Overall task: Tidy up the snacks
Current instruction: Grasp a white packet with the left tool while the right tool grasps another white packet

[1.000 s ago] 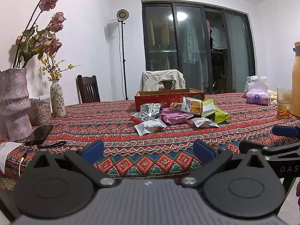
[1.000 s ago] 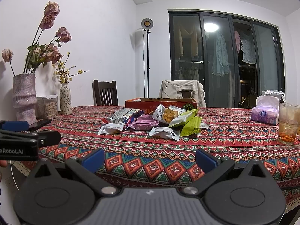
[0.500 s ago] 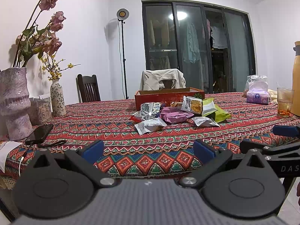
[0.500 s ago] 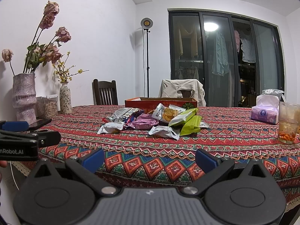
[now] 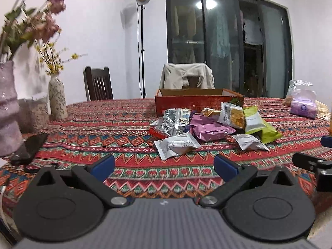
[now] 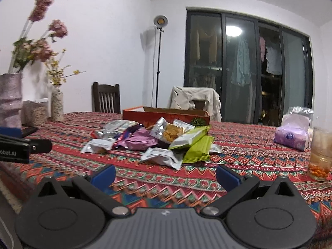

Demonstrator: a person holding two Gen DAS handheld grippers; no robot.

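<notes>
A heap of snack packets lies mid-table: a silver packet [image 5: 176,144] nearest, a purple one [image 5: 209,129], green ones [image 5: 259,125], another small silver one [image 5: 249,142]. Behind them stands an open red cardboard box [image 5: 197,101]. In the right wrist view the same heap shows a silver packet [image 6: 161,157], green packets [image 6: 198,148], a purple packet [image 6: 139,140] and the box [image 6: 166,115]. My left gripper [image 5: 164,165] is open and empty over the table's front edge. Beside it, my right gripper [image 6: 165,175] also stands open with nothing in it, short of the heap.
The patterned tablecloth [image 5: 124,124] covers the table. At the left stand a large vase [image 5: 8,112], a small vase [image 5: 57,99] and a black phone [image 5: 29,148]. A tissue pack [image 6: 292,133] and a glass [image 6: 320,153] are at the right. Chairs stand behind.
Both grippers have risen and moved forward over the table's front edge toward the heap; the packets look closer. Both stay open. No snack has moved.
</notes>
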